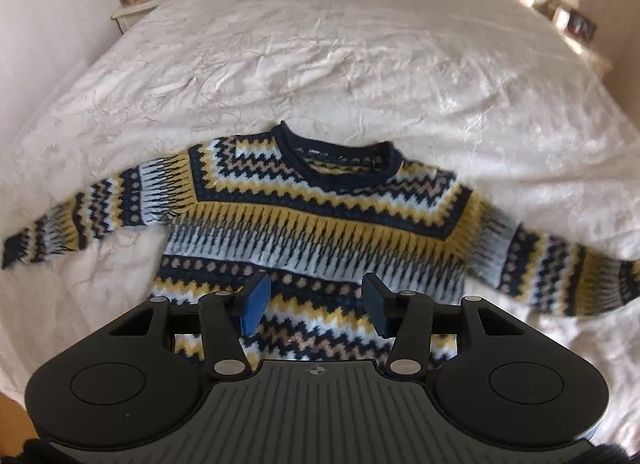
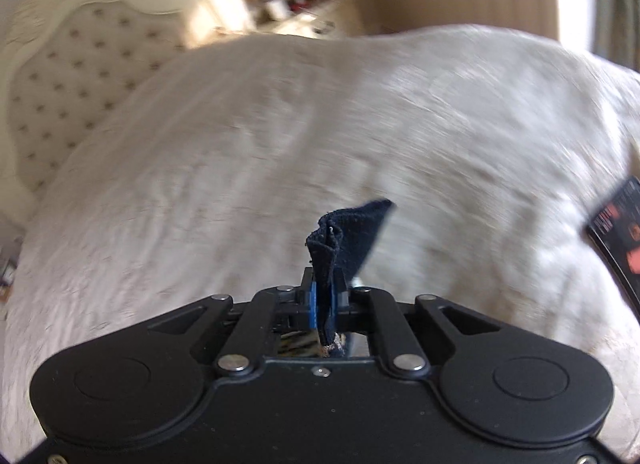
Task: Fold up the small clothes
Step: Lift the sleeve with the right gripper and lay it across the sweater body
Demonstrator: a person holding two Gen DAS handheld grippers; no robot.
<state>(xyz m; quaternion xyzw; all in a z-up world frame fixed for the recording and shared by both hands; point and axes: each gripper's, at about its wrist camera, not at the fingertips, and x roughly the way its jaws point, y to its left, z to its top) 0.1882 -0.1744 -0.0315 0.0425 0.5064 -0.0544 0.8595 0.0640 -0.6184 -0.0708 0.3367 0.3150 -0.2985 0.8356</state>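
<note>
Two grippers: both mine, one in each hand, over a wide bed.
Bed (image 1: pixel 360 64): the biggest thing here, covered in a creased cream spread, a tufted headboard (image 2: pixel 68 76) at its far end in the right view.
Sweater (image 1: pixel 312 220): spread flat on the bed's near part, front up, neck away from me, both sleeves stretched out to the sides; bands of navy, yellow, white and tan zigzags and dots.
Sweater's place: its lower half runs under my left gripper, its hem hidden behind the gripper's body.
Left gripper (image 1: pixel 316 304): hovering above the sweater's lower middle, tilted down at it, fingers parted with only the knit showing through the gap; I grasp nothing there, and I cannot tell whether the tips touch the wool.
Left pads (image 1: pixel 256 304): blue, apart from each other.
Right gripper (image 2: pixel 326 300): clenched tight on a navy edge of knit.
Navy edge (image 2: pixel 348 236): a ribbed fold standing up out of my closed fingers, with a scrap of patterned knit showing below them; which part of the sweater it belongs to I cannot tell.
Right view: blurred.
Nightstand (image 1: pixel 136 10): left of the bed's head, bearing a lamp, a framed photo and a clock.
Dark card (image 2: pixel 618 232): at the right edge, print unreadable.
</note>
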